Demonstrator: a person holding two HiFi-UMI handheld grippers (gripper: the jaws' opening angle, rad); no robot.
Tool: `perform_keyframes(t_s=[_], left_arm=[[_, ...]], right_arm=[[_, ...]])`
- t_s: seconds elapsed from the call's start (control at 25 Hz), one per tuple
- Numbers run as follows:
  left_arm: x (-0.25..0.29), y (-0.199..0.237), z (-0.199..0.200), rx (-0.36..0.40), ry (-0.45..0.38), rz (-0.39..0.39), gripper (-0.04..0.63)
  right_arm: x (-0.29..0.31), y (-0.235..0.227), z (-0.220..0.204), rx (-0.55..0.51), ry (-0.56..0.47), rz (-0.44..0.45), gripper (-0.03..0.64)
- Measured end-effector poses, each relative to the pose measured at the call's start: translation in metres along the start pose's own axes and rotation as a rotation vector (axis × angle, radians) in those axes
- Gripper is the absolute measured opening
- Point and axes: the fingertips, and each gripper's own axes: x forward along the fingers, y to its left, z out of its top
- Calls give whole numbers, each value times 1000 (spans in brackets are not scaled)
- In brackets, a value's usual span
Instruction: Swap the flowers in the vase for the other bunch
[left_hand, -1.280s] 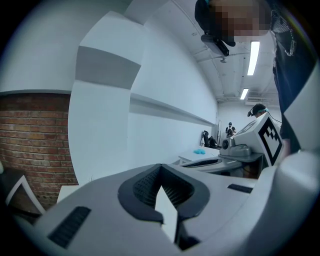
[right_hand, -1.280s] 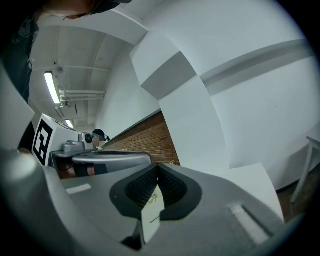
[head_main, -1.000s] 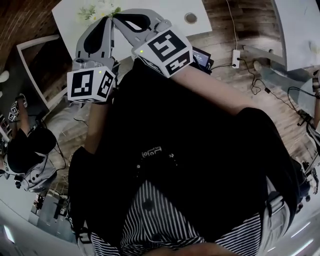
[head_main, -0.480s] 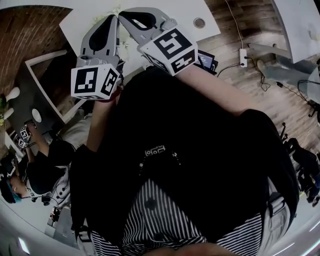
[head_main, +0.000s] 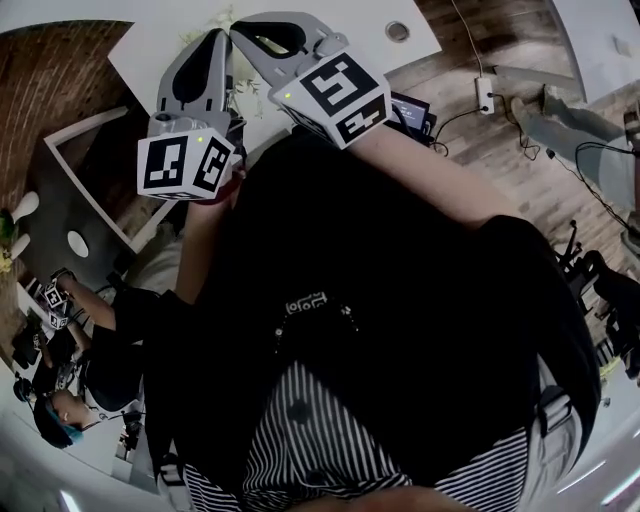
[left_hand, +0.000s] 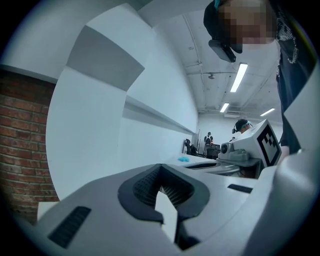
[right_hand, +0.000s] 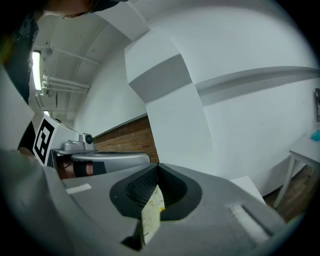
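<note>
Well left of the jaws and low in the head view, a second person (head_main: 105, 345) in dark clothes stands at another station, with brickwork (head_main: 55, 75) higher up. The left gripper (head_main: 221, 36) reaches out from the wearer's chest, its marker cube (head_main: 185, 165) nearest the camera. Its own view shows the jaws closed tip to tip, with nothing between the ribbed pads (left_hand: 143, 188) — only a pale sliver shows through the gap behind the tips, and the other cube (left_hand: 265, 142) sits off to their right. Just beyond both sets of tips, on the white table (head_main: 340, 25), the flowers (head_main: 218, 15) appear as a faint wisp of pale petals and green, mostly hidden behind the two grippers. Whether any tip touches them cannot be told. The right gripper (head_main: 238, 28) lies close beside the left, tips nearly together, angled in from the right. Its jaws are likewise closed and grip nothing — a pale, yellow-flecked strip shows through the gap behind them. Right of the jaws, a small round disc (head_main: 397, 32) rests on the table. Further right and nearer the wearer, a dark device (head_main: 412, 112) sits by the table's edge, and a white power strip (head_main: 488, 95) lies on the wooden floor (head_main: 470, 160), cable attached.
</note>
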Motion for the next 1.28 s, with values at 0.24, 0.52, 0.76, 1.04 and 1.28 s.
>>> perform_keyframes(t_s=[0.24, 0.52, 0.76, 1.04, 1.28], left_arm=[[-1, 3, -16, -40, 17, -5, 6], [-7, 12, -27, -79, 14, 27, 6], [-16, 26, -34, -101, 15, 83, 6], [-20, 23, -48, -125, 23, 108, 6], [-27, 23, -53, -130, 20, 128, 6]], right_arm=[[2, 0, -15, -5, 37, 6, 5], [0, -5, -26, 0, 67, 2, 5], [-5, -11, -39, 11, 98, 7, 8], [-7, -29, -69, 17, 156, -20, 31], [-11, -45, -108, 34, 246, -38, 103]])
